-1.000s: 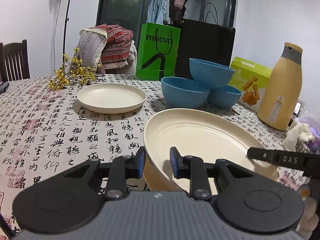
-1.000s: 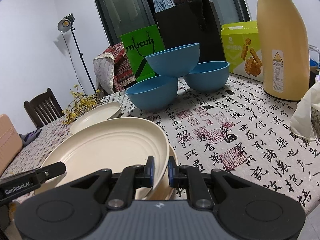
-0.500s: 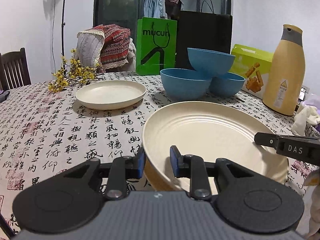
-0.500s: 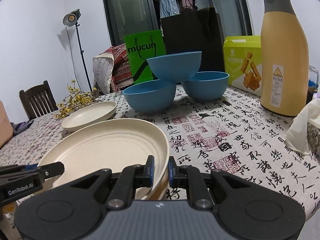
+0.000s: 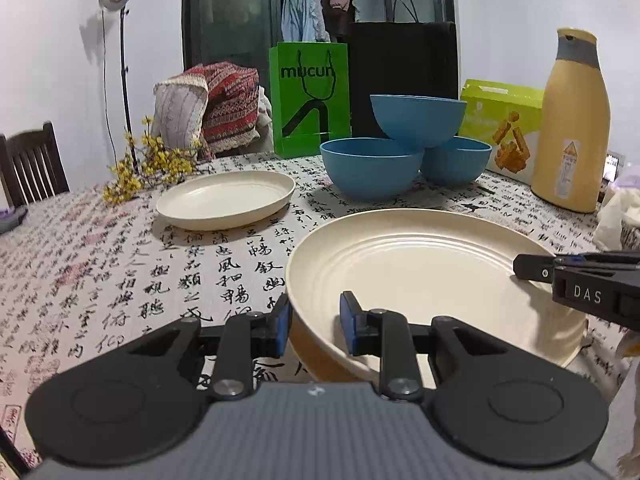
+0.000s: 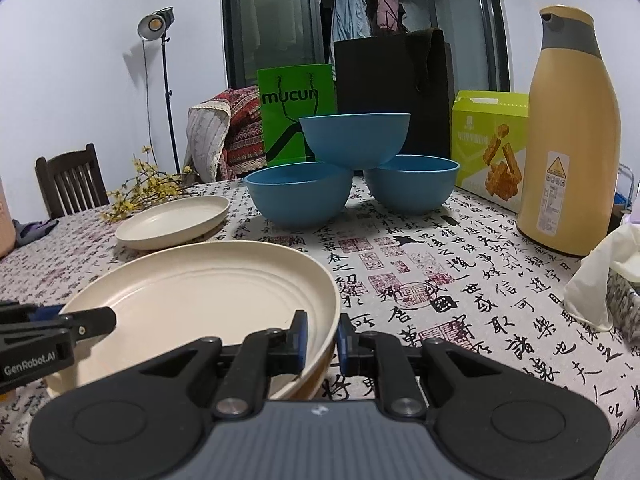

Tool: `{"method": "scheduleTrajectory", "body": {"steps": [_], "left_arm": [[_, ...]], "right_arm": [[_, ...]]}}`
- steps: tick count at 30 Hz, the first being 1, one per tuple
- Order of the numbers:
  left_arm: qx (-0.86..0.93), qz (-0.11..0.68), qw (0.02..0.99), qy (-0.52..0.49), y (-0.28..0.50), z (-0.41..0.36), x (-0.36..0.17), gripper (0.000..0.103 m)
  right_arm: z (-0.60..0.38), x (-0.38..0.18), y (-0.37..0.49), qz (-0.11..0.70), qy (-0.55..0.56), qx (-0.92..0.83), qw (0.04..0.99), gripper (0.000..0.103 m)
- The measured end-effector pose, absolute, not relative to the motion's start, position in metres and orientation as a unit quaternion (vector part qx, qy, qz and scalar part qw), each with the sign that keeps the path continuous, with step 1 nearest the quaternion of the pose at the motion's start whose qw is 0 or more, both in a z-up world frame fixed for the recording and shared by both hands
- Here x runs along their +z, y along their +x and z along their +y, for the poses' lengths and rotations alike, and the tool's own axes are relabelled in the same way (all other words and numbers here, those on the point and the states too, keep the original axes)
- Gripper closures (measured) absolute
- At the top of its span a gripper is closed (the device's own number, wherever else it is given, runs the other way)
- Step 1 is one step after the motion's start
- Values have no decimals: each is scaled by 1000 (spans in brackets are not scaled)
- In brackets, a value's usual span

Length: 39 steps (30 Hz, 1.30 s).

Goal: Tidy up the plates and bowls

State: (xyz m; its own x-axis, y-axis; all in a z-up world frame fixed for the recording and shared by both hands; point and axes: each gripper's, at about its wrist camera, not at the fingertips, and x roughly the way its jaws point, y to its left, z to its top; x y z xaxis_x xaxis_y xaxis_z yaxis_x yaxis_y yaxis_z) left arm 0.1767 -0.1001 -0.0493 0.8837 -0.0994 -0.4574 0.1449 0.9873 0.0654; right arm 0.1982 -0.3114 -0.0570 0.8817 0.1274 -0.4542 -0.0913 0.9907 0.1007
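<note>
1. Calligraphy-print cloth covers the bench [image 5: 100,264], and behind it we see a dark glass door with clothes hanging, a green bag [image 5: 309,98] and a black bag [image 5: 404,76].
2. We cannot see what lies under the large cream plate [image 5: 420,264]; a tan-coloured edge shows below its rim, but whether that is a second plate is unclear.
3. Our own hands are out of view, and the tissue-like wad [image 6: 600,272] at the right is cut off by the frame.
4. We have the left hand-held gripper [image 5: 314,326] clenched on the plate's near-left rim, one pad outside, one inside.
5. We have the right hand-held gripper [image 6: 322,338] clenched on the opposite rim in the same way.
6. The plate is shallow and round, with faint concentric ridges, and sits at the bench's near edge.
7. A smaller cream plate [image 5: 226,200] lies farther back, near yellow flowers [image 5: 148,164].
8. Three blue bowls [image 6: 352,168] form a pyramid, one resting on two, beside a yellow flask [image 6: 568,136] and a green snack box [image 6: 490,142].
</note>
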Motion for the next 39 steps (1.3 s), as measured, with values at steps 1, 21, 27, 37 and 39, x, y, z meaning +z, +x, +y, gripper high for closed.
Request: {"method": "scheduleTrajectory", "body": {"steps": [1,21,27,37,39], "left_arm": [[-61,230,970,56,176,-102,-50,77],[-41,202,979,4,171,-83,-41,11],[-19,185,982,-32,168,-57,-31,0],[3,198,979,-57,174,-32,-43,0],[0,193,980,-57,173,-32,-43,0]], "right_arm": [[-311,-58,198,236,36,56,969,88],[-327,-57,203,213,94,65,970,40],[-337,-47,205,160,119,80,977,0],[-334,-61,229,178,138,84,971,0],[-335,-61,226,168,142,83,972,0]]}}
